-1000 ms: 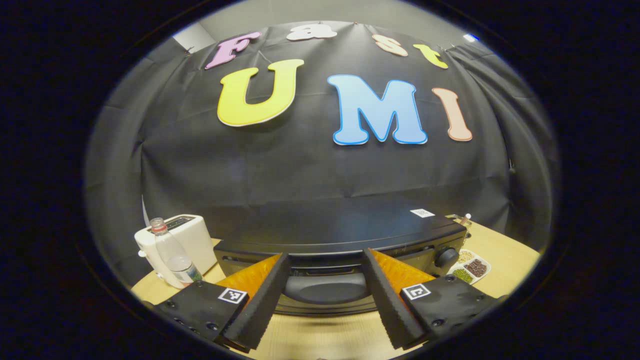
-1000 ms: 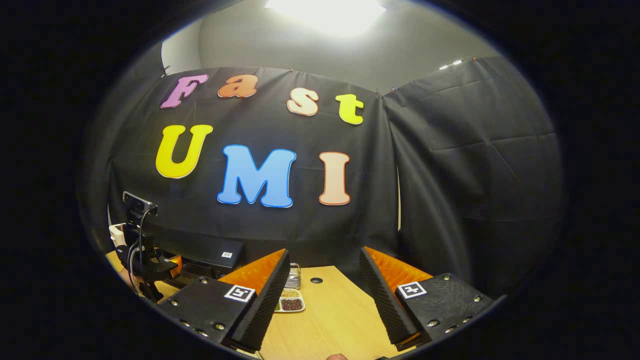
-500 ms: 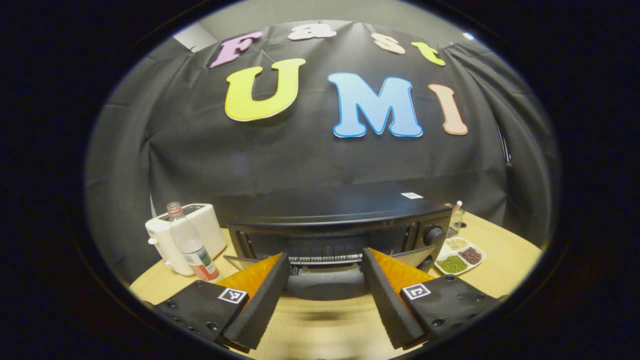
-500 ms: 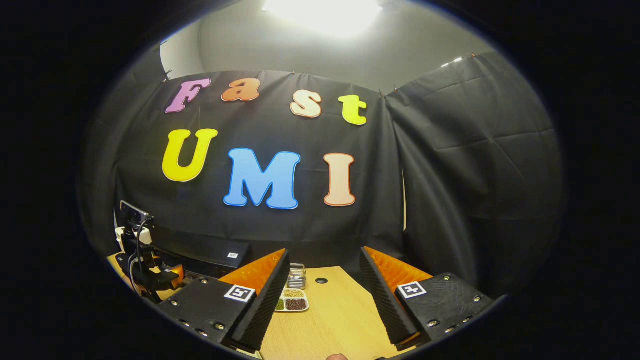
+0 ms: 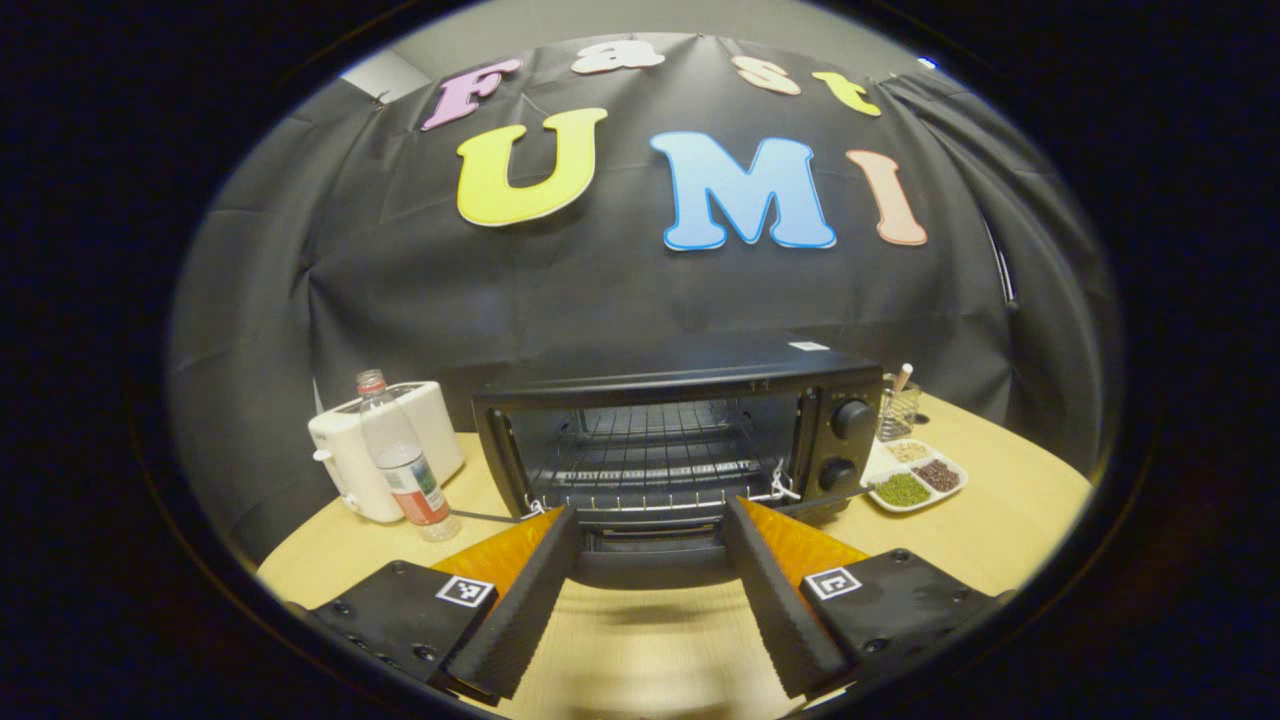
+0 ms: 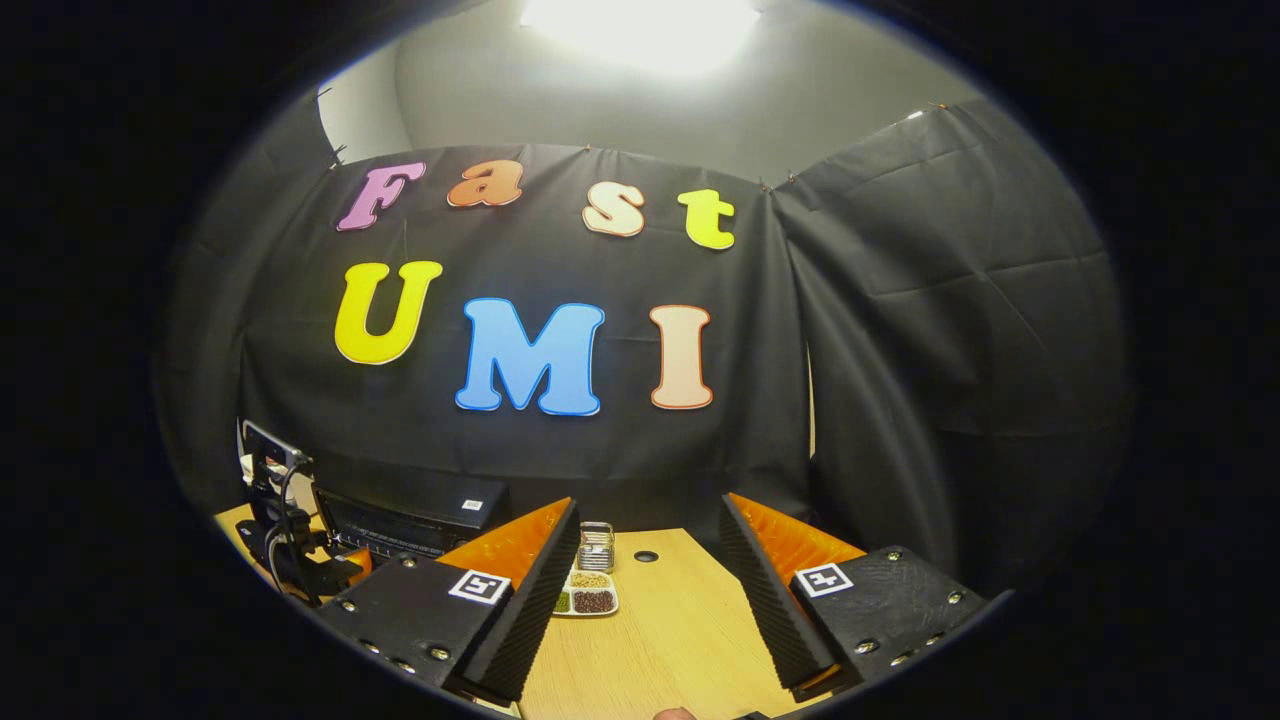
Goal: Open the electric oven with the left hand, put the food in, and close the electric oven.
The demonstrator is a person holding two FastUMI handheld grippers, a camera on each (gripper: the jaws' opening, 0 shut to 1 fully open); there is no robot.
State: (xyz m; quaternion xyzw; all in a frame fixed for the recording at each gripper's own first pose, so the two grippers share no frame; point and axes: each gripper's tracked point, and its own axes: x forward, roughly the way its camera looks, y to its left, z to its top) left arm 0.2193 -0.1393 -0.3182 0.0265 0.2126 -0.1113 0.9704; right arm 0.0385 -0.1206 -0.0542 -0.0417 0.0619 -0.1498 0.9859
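ahead of left hand-held gripper (image 5: pixel 648 610): open oven (image 5: pixel 680 430)

A staged recording booth: black cloth walls (image 5: pixel 620 290) enclose a pale wooden tabletop (image 5: pixel 960 520) ahead of the tool, set with a black countertop oven (image 5: pixel 680 440), white toaster (image 5: pixel 385 450) and divided dish of beans (image 5: pixel 915 477).

The black electric oven (image 5: pixel 680 420) stands on the wooden table, door dropped open (wire rack inside, bare).

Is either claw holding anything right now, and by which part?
Nothing gripped. Left claw is open, astride the oven door handle; contact cannot be told. Right claw is open, empty.
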